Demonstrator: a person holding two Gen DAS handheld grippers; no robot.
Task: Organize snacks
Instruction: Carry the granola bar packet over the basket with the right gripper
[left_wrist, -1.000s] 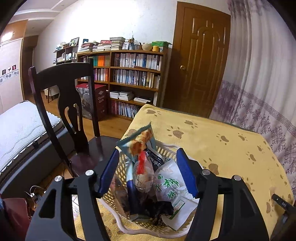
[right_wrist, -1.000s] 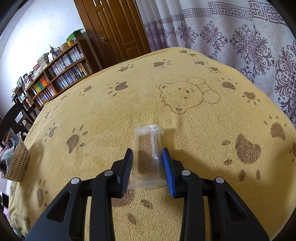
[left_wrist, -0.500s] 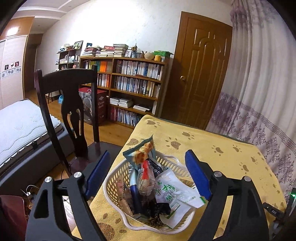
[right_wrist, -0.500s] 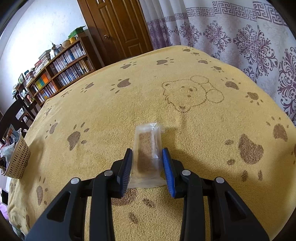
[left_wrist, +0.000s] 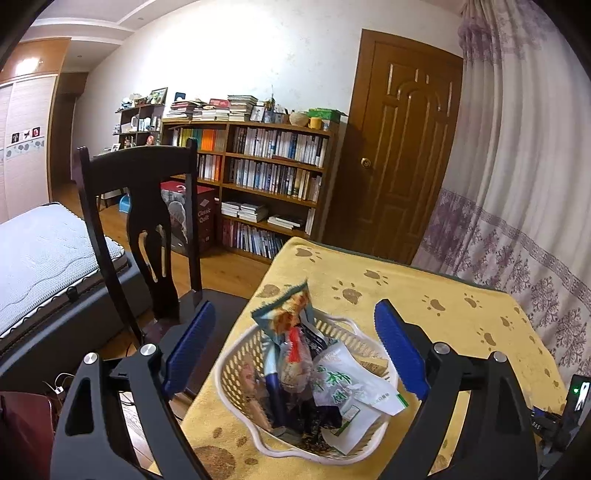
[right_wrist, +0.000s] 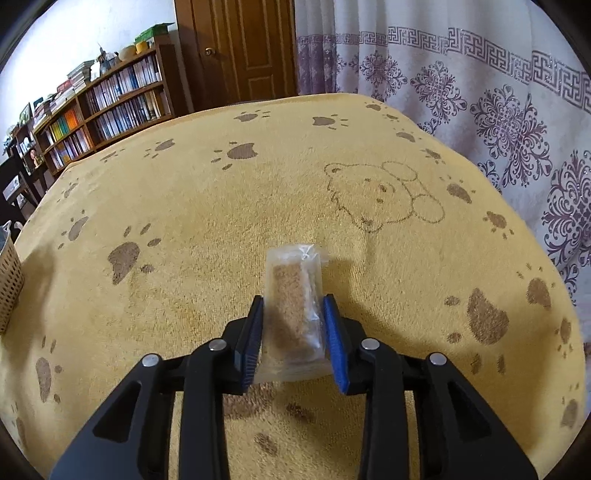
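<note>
Pinching the clear-wrapped brown crumbly snack bar (right_wrist: 293, 306) mid-length, right gripper (right_wrist: 293, 328) jaws closed lightly; wrapper slippery, bar fragile. Left gripper (left_wrist: 295, 347) jaws open.

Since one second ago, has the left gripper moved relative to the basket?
Yes. The left gripper has pulled back from the basket; its open fingers earlier flanked the snacks and now frame the whole basket.

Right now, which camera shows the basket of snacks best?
The left wrist view: the basket sits whole between the open left gripper, snack packets visible inside. The right wrist view catches only a sliver of its woven side at the left edge.
</note>
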